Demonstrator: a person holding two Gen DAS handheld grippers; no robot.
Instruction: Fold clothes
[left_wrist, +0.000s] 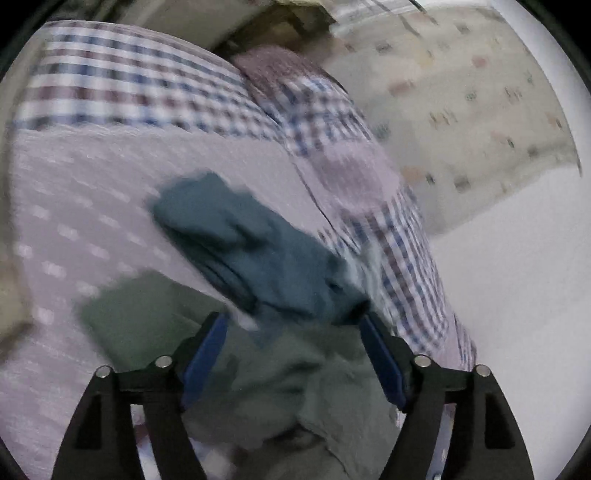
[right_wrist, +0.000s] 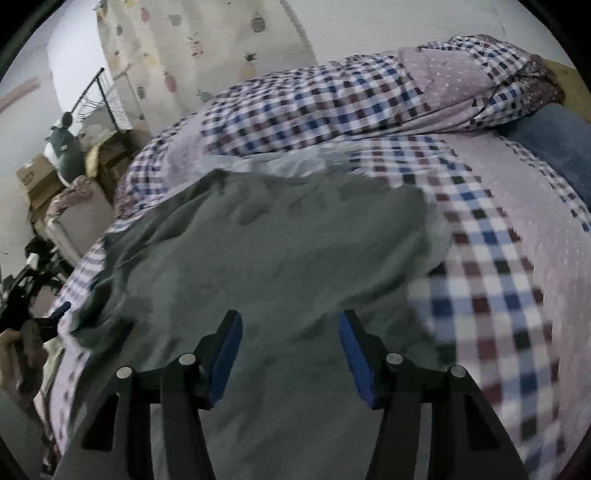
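A grey-green garment (right_wrist: 266, 251) lies spread and rumpled over the bed. My right gripper (right_wrist: 290, 325) hovers open above its near part, blue pads apart, nothing between them. In the left wrist view the same grey-green garment (left_wrist: 280, 384) lies crumpled under my left gripper (left_wrist: 291, 325), which is open with nothing held. Just beyond the left fingertips a teal-blue garment (left_wrist: 251, 251) lies bunched on the bed. The left view is motion-blurred.
The bed wears a lilac dotted sheet (left_wrist: 74, 221) and a blue-and-maroon checked quilt (right_wrist: 314, 107). A pale garment (right_wrist: 295, 162) peeks out past the grey-green one. A fruit-print curtain (right_wrist: 192, 44), boxes (right_wrist: 40, 177) and a rack (right_wrist: 103, 99) stand left of the bed. A white wall (left_wrist: 517, 277) runs along its side.
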